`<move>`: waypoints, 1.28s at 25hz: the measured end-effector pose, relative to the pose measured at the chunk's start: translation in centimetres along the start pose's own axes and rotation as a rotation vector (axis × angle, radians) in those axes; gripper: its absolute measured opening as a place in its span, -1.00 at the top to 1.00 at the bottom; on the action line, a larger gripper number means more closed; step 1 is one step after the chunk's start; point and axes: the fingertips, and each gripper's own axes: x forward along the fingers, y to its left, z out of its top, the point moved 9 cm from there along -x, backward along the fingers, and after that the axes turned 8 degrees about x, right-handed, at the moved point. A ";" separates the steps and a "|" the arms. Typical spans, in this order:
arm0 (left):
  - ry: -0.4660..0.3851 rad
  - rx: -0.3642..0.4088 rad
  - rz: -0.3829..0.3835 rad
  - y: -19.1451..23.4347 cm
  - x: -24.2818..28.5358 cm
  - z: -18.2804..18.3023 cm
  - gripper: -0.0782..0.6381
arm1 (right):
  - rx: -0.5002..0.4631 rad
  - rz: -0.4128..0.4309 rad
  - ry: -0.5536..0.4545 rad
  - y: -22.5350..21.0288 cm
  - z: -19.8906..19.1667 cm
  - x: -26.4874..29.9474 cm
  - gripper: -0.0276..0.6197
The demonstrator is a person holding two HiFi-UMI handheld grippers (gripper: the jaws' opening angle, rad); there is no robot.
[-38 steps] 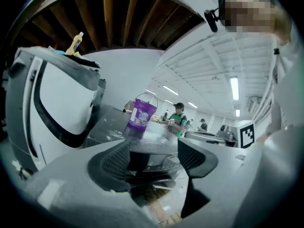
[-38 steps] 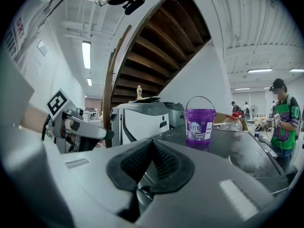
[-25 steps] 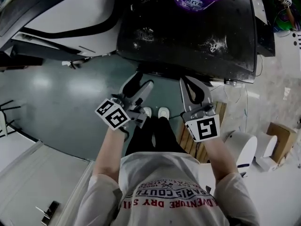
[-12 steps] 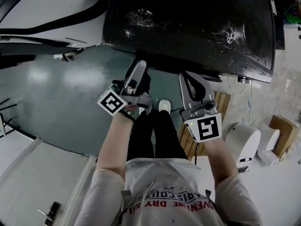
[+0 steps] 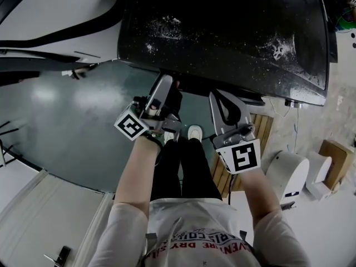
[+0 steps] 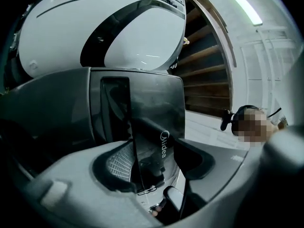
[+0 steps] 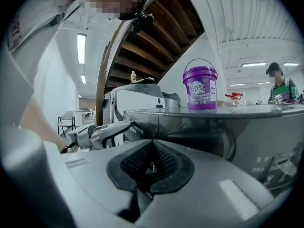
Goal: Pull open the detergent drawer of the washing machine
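Observation:
The dark washing machine (image 5: 222,32) fills the top of the head view. My left gripper (image 5: 165,85) reaches its tips under the machine's front edge at the left. In the left gripper view the glossy dark drawer front (image 6: 152,113) with a printed logo stands between the jaws of the left gripper (image 6: 152,170). The jaws are closing around it, and I cannot see the pads pressing on it. My right gripper (image 5: 218,96) hangs beside it in front of the machine. In its own view the right gripper (image 7: 151,167) is shut on nothing, with the machine's front (image 7: 213,127) ahead.
A purple bucket (image 7: 200,87) stands on the machine's top. A white appliance (image 5: 61,10) sits to the left. A wooden pallet (image 5: 222,171), a white round unit (image 5: 286,177) and a cardboard box (image 5: 334,160) lie at the right. A person (image 7: 280,87) stands far behind.
The left gripper rolled and pushed in under the machine's front edge, and its jaws narrowed. Both grippers sank a little. The purple bucket slid out of the top of the head view.

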 end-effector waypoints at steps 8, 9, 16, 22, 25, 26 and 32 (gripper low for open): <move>-0.072 -0.018 -0.015 0.2 0.1 -0.2 0.09 | 0.038 -0.011 0.023 0.9 -1.4 0.2 0.91; -0.072 -0.020 -0.021 0.2 0.0 -0.3 0.10 | 0.021 -0.012 0.026 0.8 -1.6 -0.1 0.91; -0.073 -0.034 -0.037 0.5 -0.3 -0.3 0.17 | 0.006 -0.032 0.027 1.0 -2.1 -0.7 0.91; -0.088 -0.041 -0.049 0.6 -0.5 -0.4 0.22 | -0.001 -0.054 0.031 0.8 -2.2 -1.0 0.91; -0.089 -0.046 -0.051 0.7 -0.5 -0.4 0.22 | 0.001 -0.067 0.030 0.6 -2.2 -1.1 0.91; -0.089 -0.048 -0.053 0.7 -0.5 -0.5 0.22 | 0.002 -0.071 0.030 0.6 -2.3 -1.1 0.91; -0.081 -0.029 -0.071 -0.5 -3.0 -1.0 0.23 | 0.005 -0.095 0.028 0.4 -2.4 -1.0 0.91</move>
